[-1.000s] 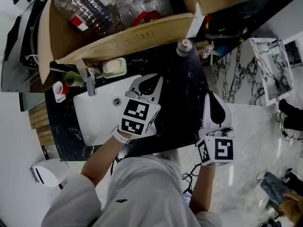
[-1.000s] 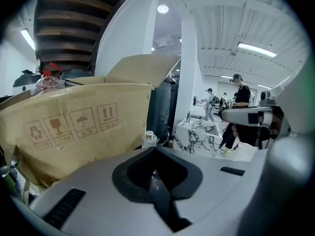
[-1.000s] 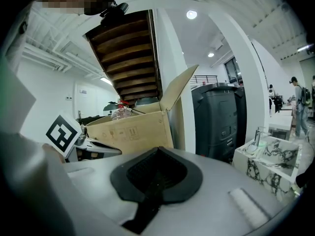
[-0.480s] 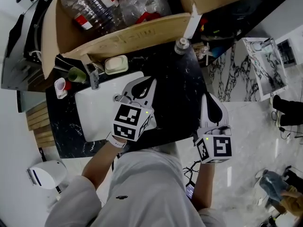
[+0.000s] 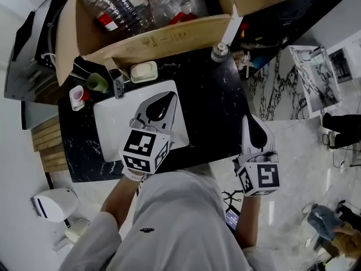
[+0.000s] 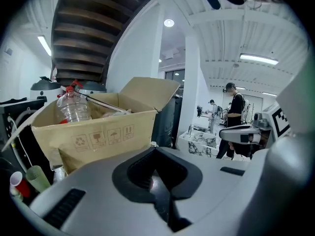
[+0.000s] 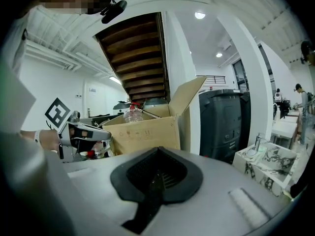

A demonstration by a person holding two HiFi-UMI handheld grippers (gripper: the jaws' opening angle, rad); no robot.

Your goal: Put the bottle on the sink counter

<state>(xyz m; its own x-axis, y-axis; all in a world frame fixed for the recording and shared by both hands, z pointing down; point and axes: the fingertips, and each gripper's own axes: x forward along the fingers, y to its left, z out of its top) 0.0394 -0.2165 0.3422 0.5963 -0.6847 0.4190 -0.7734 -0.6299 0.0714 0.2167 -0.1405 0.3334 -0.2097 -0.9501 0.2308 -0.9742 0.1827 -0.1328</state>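
Observation:
A small clear bottle [image 5: 219,52] with a grey cap stands upright on the black marble sink counter [image 5: 217,112], at its far edge beside the cardboard box [image 5: 163,38]. Larger clear plastic bottles [image 5: 115,4] with red labels lie in that box; one bottle [image 6: 74,104] also shows in the left gripper view, and a bottle [image 7: 133,114] in the right gripper view. My left gripper [image 5: 167,97] hovers over the white basin [image 5: 110,129], shut and empty. At the counter's right edge my right gripper [image 5: 252,124] is shut too, with nothing in it. Both are well short of the bottle.
Along the basin's far rim are a soap dish [image 5: 144,71], a faucet [image 5: 118,86], a green cup [image 5: 97,82] and a red-and-white cup [image 5: 76,96]. A white bin [image 5: 51,205] stands on the floor at left. A marble-topped stand [image 5: 313,75] is at right. People stand far off [image 6: 235,107].
My left gripper has drawn back and to the left, from over the dark counter to over the white basin. The right gripper has hardly moved.

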